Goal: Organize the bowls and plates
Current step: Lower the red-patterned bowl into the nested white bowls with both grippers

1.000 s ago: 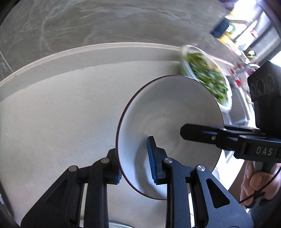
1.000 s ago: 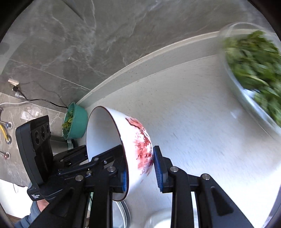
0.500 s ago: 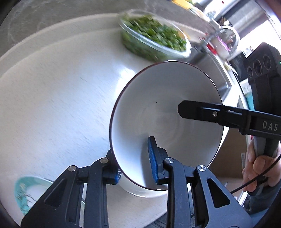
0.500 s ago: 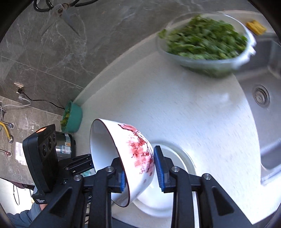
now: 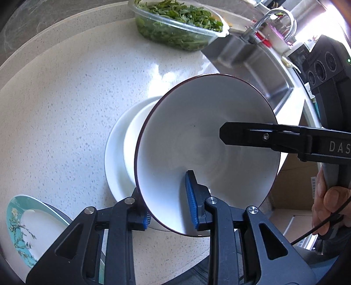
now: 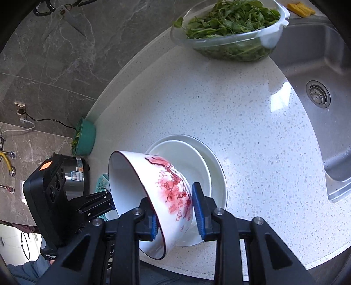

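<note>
I hold the bowl (image 5: 206,151) tilted on its side, left tool (image 5: 169,210) and right tool (image 6: 176,217) both pinching its rim; the white stack (image 6: 193,162) on the surface (image 6: 241,114) lies directly beneath.

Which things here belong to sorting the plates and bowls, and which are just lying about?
Job: red-blossom bowl, white bowl on white plate, teal floral plate.
Lying about: glass bowl of greens, teal bowl, scissors, sink, faucet.

Glossy ceramic bowl (image 5: 204,140); speckled polished stone counter (image 5: 65,105).
</note>
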`<state>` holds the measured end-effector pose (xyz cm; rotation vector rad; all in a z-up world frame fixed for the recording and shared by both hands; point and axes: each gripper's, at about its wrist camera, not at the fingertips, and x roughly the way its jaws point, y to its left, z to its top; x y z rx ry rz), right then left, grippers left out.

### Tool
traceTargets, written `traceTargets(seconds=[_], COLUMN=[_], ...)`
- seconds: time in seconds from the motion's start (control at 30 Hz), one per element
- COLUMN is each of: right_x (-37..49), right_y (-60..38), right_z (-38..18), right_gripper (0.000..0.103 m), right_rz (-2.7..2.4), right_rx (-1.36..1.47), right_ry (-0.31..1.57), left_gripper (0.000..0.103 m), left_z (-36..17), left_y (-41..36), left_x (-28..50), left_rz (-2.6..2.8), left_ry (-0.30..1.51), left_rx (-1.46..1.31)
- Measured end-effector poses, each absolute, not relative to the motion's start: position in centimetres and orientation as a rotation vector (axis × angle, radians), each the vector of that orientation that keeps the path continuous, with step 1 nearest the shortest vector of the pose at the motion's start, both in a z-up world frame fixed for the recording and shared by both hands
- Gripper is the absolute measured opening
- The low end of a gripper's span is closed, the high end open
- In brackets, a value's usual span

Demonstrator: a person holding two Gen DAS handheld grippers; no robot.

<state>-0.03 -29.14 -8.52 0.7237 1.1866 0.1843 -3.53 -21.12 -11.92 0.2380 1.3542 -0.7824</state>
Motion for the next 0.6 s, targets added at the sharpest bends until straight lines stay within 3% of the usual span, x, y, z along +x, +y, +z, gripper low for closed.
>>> traceTargets(seconds=[0.5,0.6], right_x=[-0.2,-0.3], right_y=[-28.6,-28.7], right_z=[-8.8,-8.4], right_gripper=[0.031,0.041], right_rz=[0.170,0.154], right_rx=[0.611,0.582], right_ry=[1.217,1.209], left_gripper=[0.026,0.026], left_z=[-13.0,-13.0], left_y=[-21.8,-21.8], left_x=[-2.2,-2.0], left_rz=[-0.742,-0.737], left_ry=[1.368,1.367], left_rx=[0.227,0.228])
